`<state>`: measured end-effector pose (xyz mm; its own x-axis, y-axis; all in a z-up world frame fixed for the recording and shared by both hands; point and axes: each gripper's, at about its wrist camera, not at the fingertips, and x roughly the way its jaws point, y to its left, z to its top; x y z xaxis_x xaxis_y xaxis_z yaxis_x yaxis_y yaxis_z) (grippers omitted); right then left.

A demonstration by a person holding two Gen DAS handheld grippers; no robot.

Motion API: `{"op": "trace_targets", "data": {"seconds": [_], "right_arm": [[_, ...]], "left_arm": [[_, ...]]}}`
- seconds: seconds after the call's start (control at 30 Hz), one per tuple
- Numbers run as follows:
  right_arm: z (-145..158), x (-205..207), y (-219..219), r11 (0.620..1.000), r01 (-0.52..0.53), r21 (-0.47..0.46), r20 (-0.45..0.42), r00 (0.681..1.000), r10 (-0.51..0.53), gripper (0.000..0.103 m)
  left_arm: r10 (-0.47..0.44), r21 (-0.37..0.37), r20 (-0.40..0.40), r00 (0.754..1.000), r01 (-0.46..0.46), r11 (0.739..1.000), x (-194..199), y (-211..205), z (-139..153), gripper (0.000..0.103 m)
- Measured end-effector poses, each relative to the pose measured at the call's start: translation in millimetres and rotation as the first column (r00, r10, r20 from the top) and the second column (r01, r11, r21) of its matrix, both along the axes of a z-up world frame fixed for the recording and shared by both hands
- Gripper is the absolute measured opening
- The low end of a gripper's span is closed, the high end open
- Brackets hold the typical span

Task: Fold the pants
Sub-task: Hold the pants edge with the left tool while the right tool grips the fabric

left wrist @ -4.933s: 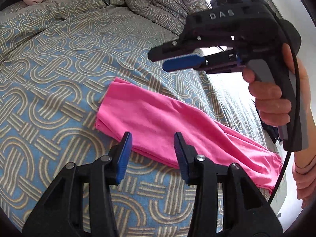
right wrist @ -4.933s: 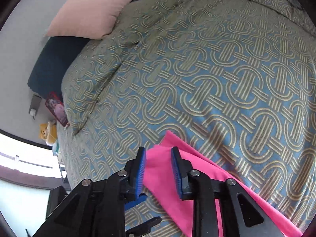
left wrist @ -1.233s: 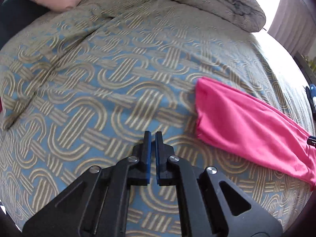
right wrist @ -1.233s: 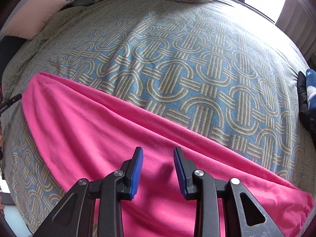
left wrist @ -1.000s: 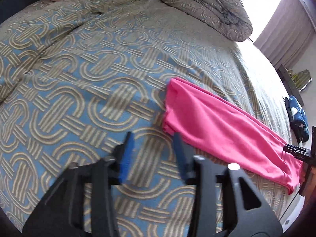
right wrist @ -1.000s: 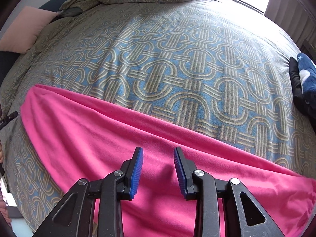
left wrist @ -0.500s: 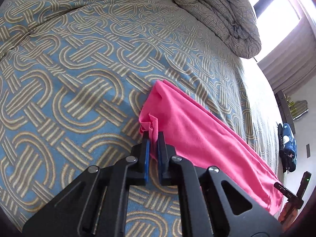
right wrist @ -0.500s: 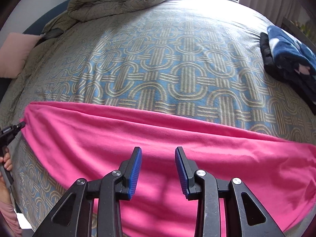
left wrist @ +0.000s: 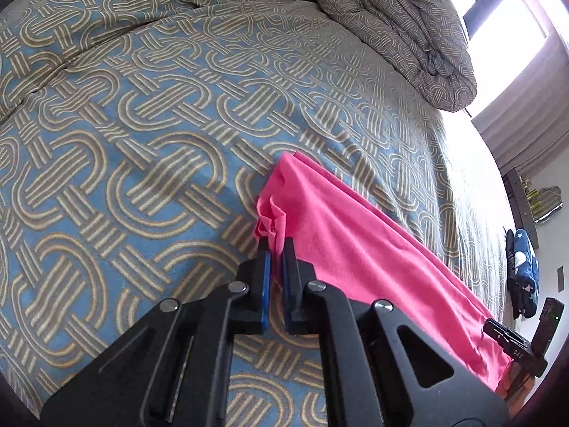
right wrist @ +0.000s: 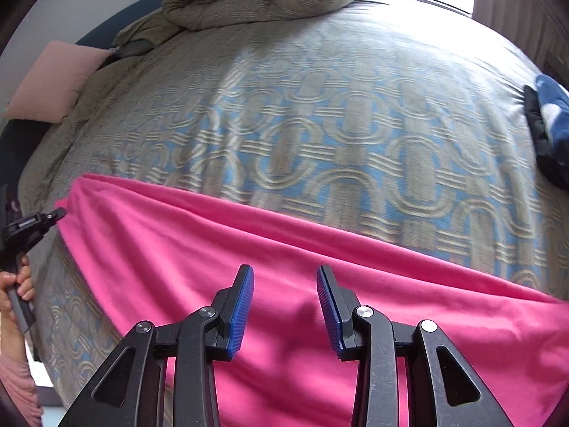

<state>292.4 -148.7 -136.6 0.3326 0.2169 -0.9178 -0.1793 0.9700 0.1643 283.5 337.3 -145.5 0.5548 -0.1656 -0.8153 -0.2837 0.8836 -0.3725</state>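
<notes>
Gripping one end of the pink pants, left gripper is clamped on bunched fabric; the long axis runs away rightward across the bedspread. Right view: right gripper hovers spread above mid-length, holding nothing.

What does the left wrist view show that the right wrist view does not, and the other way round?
Only the left view shows the left tool shut on the pants' bunched end, and a bright window. Only the right view shows the open right tool over the pants and a pink pillow. Both show the pink pants, the patterned bedspread and a dark blue bundle.
</notes>
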Motion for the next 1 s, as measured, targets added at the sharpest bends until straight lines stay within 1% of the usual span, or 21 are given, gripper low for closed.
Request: {"op": "trace_targets", "data": {"seconds": [0.03, 0.07, 0.13, 0.17, 0.23, 0.27, 0.3, 0.37, 0.43, 0.47, 0.53, 0.57, 0.63, 0.7, 0.73, 0.8, 0.83, 0.87, 0.9, 0.93, 1.0], "right_arm": [[-3.6, 3.1, 12.7, 1.0, -0.03, 0.005, -0.003, 1.0, 0.03, 0.037], [-7.8, 6.5, 25.2, 0.998, -0.057, -0.017, 0.001, 0.998, 0.057, 0.037], [-16.2, 13.1, 45.3, 0.991, -0.086, -0.102, 0.014, 0.996, 0.088, 0.037], [-18.3, 15.3, 52.2, 0.987, -0.099, -0.123, 0.023, 0.995, 0.102, 0.037], [-19.2, 20.2, 63.9, 0.982, -0.139, -0.128, 0.037, 0.989, 0.145, 0.038], [-19.7, 22.5, 68.0, 0.979, -0.161, -0.128, 0.037, 0.985, 0.166, 0.041], [-20.5, 25.6, 73.3, 0.974, -0.182, -0.132, 0.034, 0.982, 0.188, 0.05], [-23.8, 30.6, 82.7, 0.964, -0.221, -0.146, 0.023, 0.974, 0.226, 0.061], [-29.0, 34.4, 91.6, 0.956, -0.248, -0.154, 0.012, 0.967, 0.253, 0.061], [-32.3, 35.4, 96.4, 0.951, -0.262, -0.166, 0.005, 0.964, 0.266, 0.059], [-35.3, 35.5, 102.1, 0.947, -0.267, -0.179, 0.021, 0.961, 0.275, 0.025], [-34.2, 36.4, 103.9, 0.949, -0.263, -0.171, 0.033, 0.962, 0.273, 0.004], [-29.6, 42.3, 104.4, 0.958, -0.225, -0.177, 0.057, 0.969, 0.238, 0.002], [-26.6, 52.6, 96.0, 0.965, -0.144, -0.219, 0.102, 0.98, 0.17, 0.001], [-27.4, 60.3, 89.8, 0.969, -0.107, -0.222, 0.104, 0.986, 0.132, 0.001], [-31.4, 75.6, 75.9, 0.985, -0.054, -0.163, 0.05, 0.997, 0.063, 0.005], [-31.9, 77.9, 71.8, 0.992, -0.053, -0.114, 0.024, 0.998, 0.056, 0.005], [-30.9, 77.4, 71.0, 0.995, -0.075, -0.06, 0.005, 0.997, 0.075, 0.006], [-29.2, 75.1, 74.2, 0.993, -0.112, -0.028, -0.005, 0.994, 0.112, 0.011], [-27.5, 72.4, 80.4, 0.989, -0.15, -0.022, -0.006, 0.989, 0.149, 0.014], [-23.4, 67.9, 101.5, 0.97, -0.236, -0.053, 0.012, 0.971, 0.237, 0.021]], "left_arm": [[-0.005, 0.01, -0.002, 1.0, 0.005, 1.0, 0.4, -1.0, 0.9, 0.007], [-0.011, 0.022, -0.004, 1.0, 0.011, 1.0, 0.8, -2.2, 1.6, 0.007], [-0.023, 0.049, -0.008, 1.0, 0.023, 0.999, 2.3, -4.9, 2.4, 0.007], [-0.029, 0.065, -0.012, 1.0, 0.03, 0.997, 3.2, -6.5, 2.7, 0.007], [-0.039, 0.094, -0.015, 0.999, 0.041, 0.995, 4.4, -9.3, 3.1, 0.007], [-0.043, 0.107, -0.016, 0.999, 0.045, 0.993, 4.7, -10.4, 2.8, 0.007], [-0.047, 0.118, -0.017, 0.999, 0.048, 0.992, 5.2, -11.5, 2.6, 0.007], [-0.051, 0.132, -0.019, 0.999, 0.053, 0.99, 6.2, -12.5, 1.0, 0.007], [-0.055, 0.138, -0.026, 0.998, 0.058, 0.989, 7.3, -12.1, -1.8, 0.007], [-0.058, 0.139, -0.029, 0.998, 0.061, 0.988, 7.9, -12.3, -3.1, 0.007], [-0.062, 0.137, -0.032, 0.998, 0.066, 0.988, 8.7, -11.6, -5.3, 0.007], [-0.064, 0.136, -0.032, 0.997, 0.068, 0.988, 9.2, -10.9, -6.0, 0.007], [-0.068, 0.138, -0.03, 0.997, 0.071, 0.988, 8.7, -12.0, -6.8, 0.007], [-0.072, 0.139, -0.028, 0.997, 0.075, 0.987, 8.3, -11.8, -7.5, 0.007], [-0.073, 0.139, -0.027, 0.997, 0.076, 0.987, 7.7, -12.0, -7.5, 0.007], [-0.074, 0.133, -0.026, 0.997, 0.076, 0.988, 7.0, -10.7, -7.5, 0.007], [-0.074, 0.13, -0.026, 0.997, 0.077, 0.989, 6.8, -10.3, -7.5, 0.007], [-0.074, 0.127, -0.027, 0.997, 0.076, 0.989, 6.6, -9.7, -7.8, 0.007], [-0.073, 0.124, -0.028, 0.997, 0.076, 0.989, 6.8, -9.5, -7.9, 0.007], [-0.071, 0.124, -0.03, 0.997, 0.075, 0.989, 7.0, -9.9, -8.1, 0.007], [-0.069, 0.13, -0.03, 0.997, 0.072, 0.989, 7.0, -11.0, -7.8, 0.007]]}}
